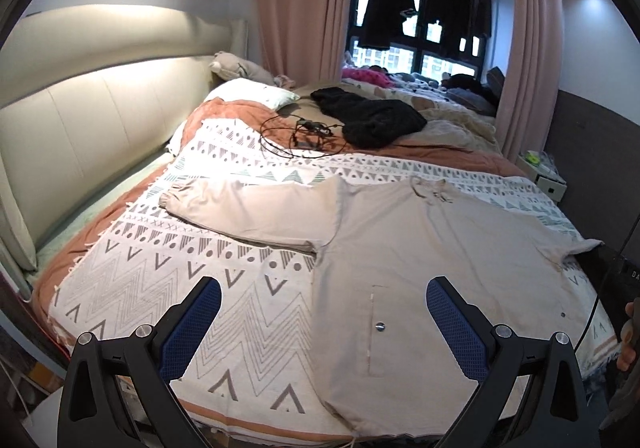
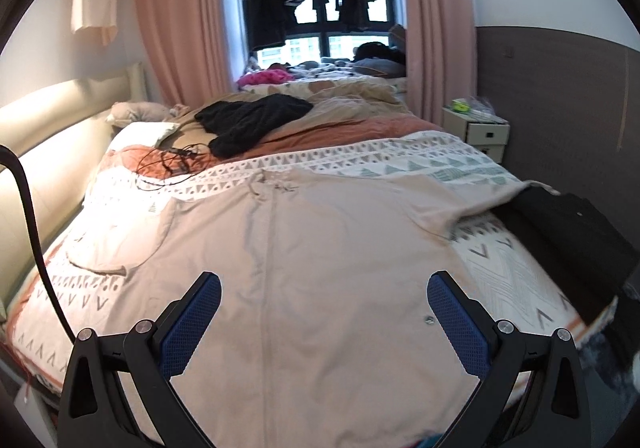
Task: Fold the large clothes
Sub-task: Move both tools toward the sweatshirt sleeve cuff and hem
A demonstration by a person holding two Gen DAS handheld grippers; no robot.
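**Beige shirt spread flat on the bed, both tools wide open above it**

The bed [image 1: 120, 280] fills both views, covered by a white blanket [image 1: 248, 312] printed with grey triangles and zigzags over a rust-coloured sheet. Its pale padded headboard [image 1: 80, 120] runs along the 9 o'clock side of the left wrist view. Pink curtains [image 2: 180, 20] frame a dark window [image 2: 320, 8] at 12 o'clock, where dark clothes hang on a rail.

The beige shirt [image 2: 320, 248], the large garment, lies flat on the patterned blanket with its collar toward 12 o'clock and its hem toward the cameras. One sleeve [image 1: 256, 208] stretches out flat toward 9 o'clock; the other sleeve [image 2: 492, 200] reaches toward 3 o'clock, its end lying against a black object [image 2: 568, 232] at the bed's edge. A small metal button [image 1: 379, 326] shows on the lower front.

Beyond the shirt, toward 12 o'clock, a black knitted garment [image 2: 252, 120] lies crumpled on the sheet, with a tangle of thin black cable [image 1: 300, 136] just beside it at its 9 o'clock side. A white pillow [image 1: 252, 94] sits near the headboard. A small white nightstand [image 2: 476, 128] stands at 2 o'clock in the right wrist view.

The left tool [image 1: 323, 328] hangs over the shirt's lower edge, its blue-padded fingers [image 1: 192, 328] spread wide and holding nothing. The right tool [image 2: 324, 328] hangs over the shirt's middle, likewise spread wide and empty. Fingers of a hand [image 1: 630, 336] show at the 3 o'clock edge of the left wrist view.
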